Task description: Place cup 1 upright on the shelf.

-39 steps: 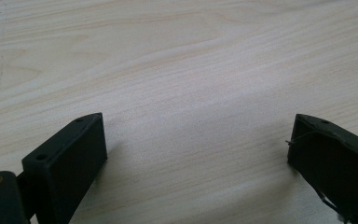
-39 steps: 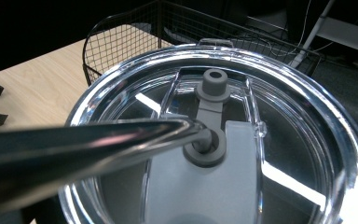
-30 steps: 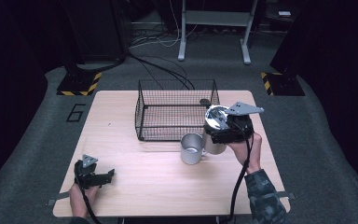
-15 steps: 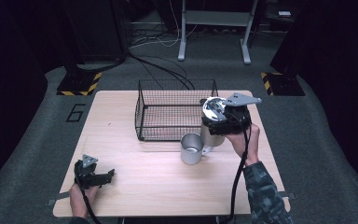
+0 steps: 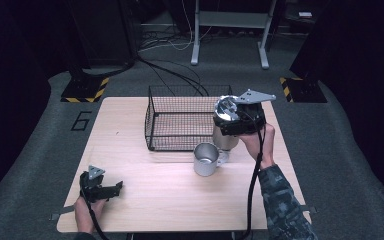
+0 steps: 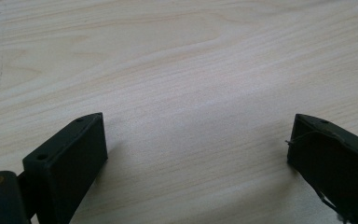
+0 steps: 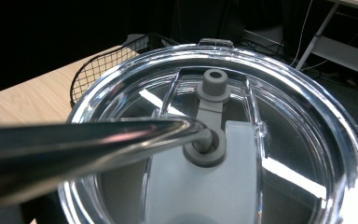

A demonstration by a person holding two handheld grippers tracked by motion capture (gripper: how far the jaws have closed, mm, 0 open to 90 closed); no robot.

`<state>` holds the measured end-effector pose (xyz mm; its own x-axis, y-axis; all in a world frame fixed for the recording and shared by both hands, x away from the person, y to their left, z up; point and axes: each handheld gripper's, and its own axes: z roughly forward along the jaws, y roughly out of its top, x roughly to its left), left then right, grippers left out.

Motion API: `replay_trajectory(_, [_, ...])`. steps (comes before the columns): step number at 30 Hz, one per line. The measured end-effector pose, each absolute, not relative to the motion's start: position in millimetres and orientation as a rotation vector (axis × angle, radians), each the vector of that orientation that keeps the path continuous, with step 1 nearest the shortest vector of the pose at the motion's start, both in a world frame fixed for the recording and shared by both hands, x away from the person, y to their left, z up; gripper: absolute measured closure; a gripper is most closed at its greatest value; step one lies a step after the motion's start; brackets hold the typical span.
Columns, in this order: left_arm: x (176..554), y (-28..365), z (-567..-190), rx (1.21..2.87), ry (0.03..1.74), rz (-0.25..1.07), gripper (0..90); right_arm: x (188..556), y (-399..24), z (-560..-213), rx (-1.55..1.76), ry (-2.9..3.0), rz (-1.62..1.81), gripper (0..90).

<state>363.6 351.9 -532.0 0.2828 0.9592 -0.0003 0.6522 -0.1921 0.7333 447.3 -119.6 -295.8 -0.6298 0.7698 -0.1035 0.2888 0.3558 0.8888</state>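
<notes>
My right gripper (image 5: 228, 124) hangs over the right end of the wooden table (image 5: 170, 200), shut on a steel tumbler (image 5: 225, 142) that hangs below it, tilted, beside the wire basket (image 5: 180, 125). In the right gripper view the tumbler's clear lid (image 7: 279, 140) sits very close, with a grey stopper (image 7: 213, 84) and a metal straw (image 7: 88, 140) lying across it; the jaws are hidden. A steel mug (image 5: 206, 160) stands just in front of the tumbler. My left gripper (image 5: 111, 189) rests low at the table's front left, open (image 6: 198, 149), with bare wood between its jaws.
The black wire basket stands at the back middle of the table, its near wall close to the mug. Cables (image 5: 180, 75) and a metal stand (image 5: 230, 35) lie on the grey floor beyond the table. Hazard-striped feet (image 5: 85, 90) sit at both back corners.
My right gripper has carried the tumbler up and away from me, towards the basket's right end. The mug and my left gripper have stayed put.
</notes>
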Motion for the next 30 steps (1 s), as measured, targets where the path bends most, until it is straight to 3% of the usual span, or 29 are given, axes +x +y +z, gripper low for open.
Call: replay_trajectory(30, [364, 352, -532, 1.929, 1.441, 0.629, 4.5, 487, -105, -289, 0.936, 2.103, 1.203, 3.4])
